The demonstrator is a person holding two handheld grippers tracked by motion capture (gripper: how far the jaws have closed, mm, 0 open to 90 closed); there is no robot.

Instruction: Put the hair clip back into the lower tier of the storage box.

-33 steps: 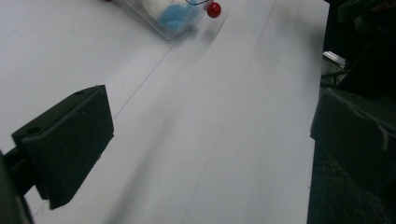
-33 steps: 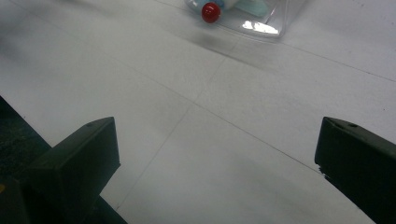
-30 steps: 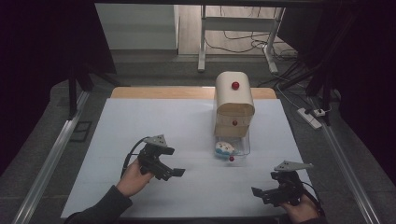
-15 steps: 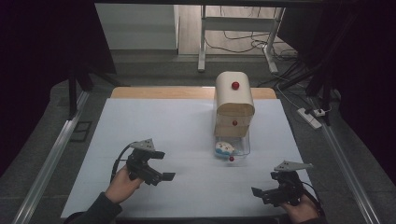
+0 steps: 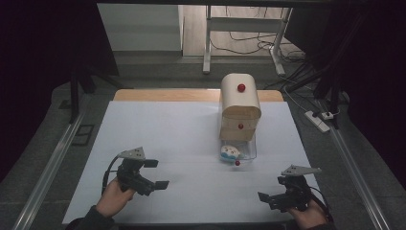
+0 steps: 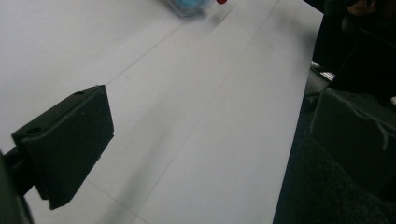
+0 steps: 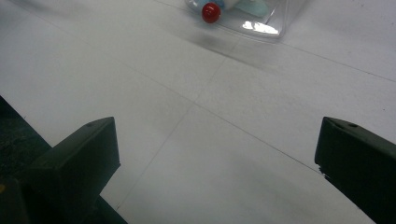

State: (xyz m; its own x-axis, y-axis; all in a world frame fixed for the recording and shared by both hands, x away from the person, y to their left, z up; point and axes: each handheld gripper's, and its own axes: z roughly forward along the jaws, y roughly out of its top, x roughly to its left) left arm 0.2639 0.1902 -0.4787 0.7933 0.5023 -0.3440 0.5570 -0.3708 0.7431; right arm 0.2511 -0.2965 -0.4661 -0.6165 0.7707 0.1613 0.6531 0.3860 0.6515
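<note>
Both jaws spread wide, the right gripper (image 5: pixel 268 197) is best aimed squarely at the pulled-out clear plastic drawer's small red knob (image 5: pixel 237 163); the left gripper (image 5: pixel 155 173), likewise spread, is kept clear.

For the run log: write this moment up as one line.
left gripper: open, empty | right gripper: open, empty | clear drawer: pulled out of wooden cabinet

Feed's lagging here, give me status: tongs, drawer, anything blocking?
Left tongs open, empty, low over the sheet. Right tongs open, empty, near the front edge. Clear drawer pulled out, toy inside. Nothing between tongs and drawer.
</note>
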